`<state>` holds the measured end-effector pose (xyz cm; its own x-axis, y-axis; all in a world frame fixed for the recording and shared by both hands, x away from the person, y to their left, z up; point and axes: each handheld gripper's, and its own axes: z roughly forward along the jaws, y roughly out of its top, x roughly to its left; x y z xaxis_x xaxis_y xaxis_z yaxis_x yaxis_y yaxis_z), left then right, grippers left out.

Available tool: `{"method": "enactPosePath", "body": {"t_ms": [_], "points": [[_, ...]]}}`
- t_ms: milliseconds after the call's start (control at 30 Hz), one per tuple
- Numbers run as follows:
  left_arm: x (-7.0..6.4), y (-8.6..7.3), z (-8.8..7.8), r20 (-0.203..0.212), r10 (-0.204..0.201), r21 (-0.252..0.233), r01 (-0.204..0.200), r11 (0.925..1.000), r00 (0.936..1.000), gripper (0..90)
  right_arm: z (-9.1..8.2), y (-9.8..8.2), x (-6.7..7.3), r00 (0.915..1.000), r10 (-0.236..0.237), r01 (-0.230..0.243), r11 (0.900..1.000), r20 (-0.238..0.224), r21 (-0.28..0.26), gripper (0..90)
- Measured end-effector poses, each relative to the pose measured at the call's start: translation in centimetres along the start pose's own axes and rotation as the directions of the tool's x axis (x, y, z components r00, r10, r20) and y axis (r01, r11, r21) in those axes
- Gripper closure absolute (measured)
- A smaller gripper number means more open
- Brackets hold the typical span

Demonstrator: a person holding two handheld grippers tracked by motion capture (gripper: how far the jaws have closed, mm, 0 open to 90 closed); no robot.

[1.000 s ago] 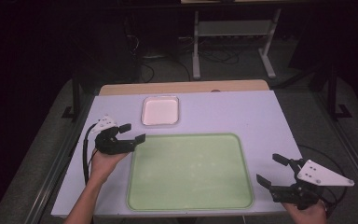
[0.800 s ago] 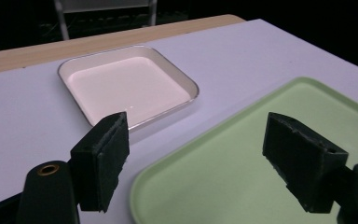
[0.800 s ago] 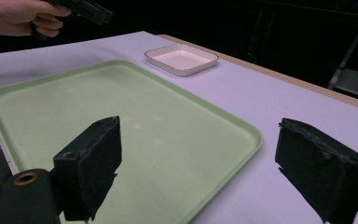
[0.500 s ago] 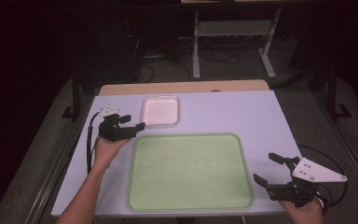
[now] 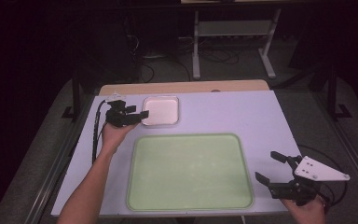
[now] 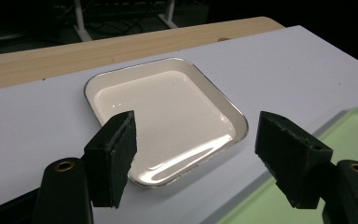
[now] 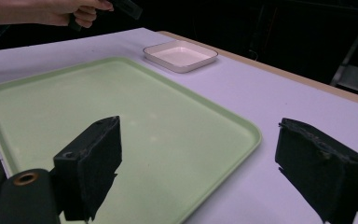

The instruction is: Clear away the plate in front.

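No writing is legible. At upper left of the high view, the left hand-held gripper (image 5: 139, 115) hovers wide open, empty, at the white dish's (image 5: 161, 110) edge. The right hand-held gripper (image 5: 271, 169), lower right, gapes empty beside the green tray (image 5: 189, 204) on the worktop (image 5: 242, 114).

The bench (image 5: 223, 112) offers wide bare surface to the right of the small white dish (image 5: 160, 110) and behind the green tray (image 5: 189, 171). The tray lies flat with a low rim (little to catch on) and takes up the near middle. The left gripper (image 5: 137, 116), jaws spread, sits just beside the dish's left edge. The right gripper (image 5: 272, 168), jaws apart, hangs beside the tray's right near corner, over a bare strip of bench.
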<state>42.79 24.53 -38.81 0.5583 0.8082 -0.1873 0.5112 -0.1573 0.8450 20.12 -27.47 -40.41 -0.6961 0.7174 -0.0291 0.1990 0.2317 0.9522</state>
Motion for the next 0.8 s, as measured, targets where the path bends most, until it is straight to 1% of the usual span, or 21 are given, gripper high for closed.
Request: {"method": "enactPosePath", "body": {"t_ms": [100,200,233,267,333,400,433,467,500,533,633,733,800], "points": [[0.4,0.7,0.5,-0.020,0.006,0.013,-0.006,0.9999,0.9998,30.0,-0.2,0.2,0.0,1.0000,-0.004,0.004,1.000,0.003,-0.014,13.5],[0.7,1.1,0.8,-0.016,-0.003,0.014,0.003,0.9999,0.9999,32.7,-0.2,0.1,0.0,1.0000,-0.006,0.006,1.000,0.003,-0.005,13.5],[0.9,1.3,1.1,-0.026,-0.003,0.022,0.003,0.9998,0.9996,33.8,-0.1,0.1,0.0,1.0000,-0.008,0.008,1.000,0.004,0.000,13.5],[1.0,1.4,1.2,-0.031,0.000,0.016,0.001,0.9999,0.9995,34.4,-0.1,0.2,0.0,0.9999,-0.009,0.009,1.000,0.005,0.004,13.5],[1.5,1.6,1.5,-0.028,-0.022,0.010,0.022,0.9997,0.9994,34.7,0.0,0.2,0.0,0.9999,-0.014,0.014,1.000,0.003,0.007,13.5],[1.7,1.6,1.7,-0.034,-0.029,0.013,0.030,0.9995,0.9990,34.7,0.0,0.3,0.0,0.9999,-0.017,0.017,1.000,0.000,0.007,13.5],[2.2,1.5,2.1,-0.034,-0.062,0.005,0.062,0.9981,0.9975,35.0,0.1,0.3,0.1,0.9998,-0.021,0.021,1.000,0.000,0.013,13.5],[2.2,1.5,2.1,-0.034,-0.062,0.005,0.062,0.9981,0.9975,35.4,0.2,0.4,0.1,0.9997,-0.023,0.023,1.000,0.000,0.016,13.5],[2.6,1.3,2.3,-0.052,-0.081,-0.001,0.081,0.9967,0.9954,36.0,0.2,0.4,0.1,0.9996,-0.027,0.027,0.999,-0.001,0.018,13.5],[2.8,1.2,2.5,-0.058,-0.093,0.002,0.093,0.9957,0.9940,36.2,0.2,0.4,0.2,0.9995,-0.031,0.031,0.999,-0.003,0.018,13.5],[3.1,0.8,3.1,-0.080,-0.105,0.026,0.107,0.9939,0.9913,38.3,0.2,0.5,0.4,0.9991,-0.042,0.042,0.999,-0.008,0.019,13.5],[3.2,0.5,3.8,-0.093,-0.133,0.033,0.136,0.9902,0.9868,39.7,0.2,0.5,0.4,0.9990,-0.041,0.041,0.999,-0.017,0.018,13.5],[3.3,0.3,4.3,-0.106,-0.144,0.037,0.149,0.9882,0.9839,40.8,0.3,0.5,0.5,0.9989,-0.041,0.042,0.999,-0.020,0.018,13.5]]}}
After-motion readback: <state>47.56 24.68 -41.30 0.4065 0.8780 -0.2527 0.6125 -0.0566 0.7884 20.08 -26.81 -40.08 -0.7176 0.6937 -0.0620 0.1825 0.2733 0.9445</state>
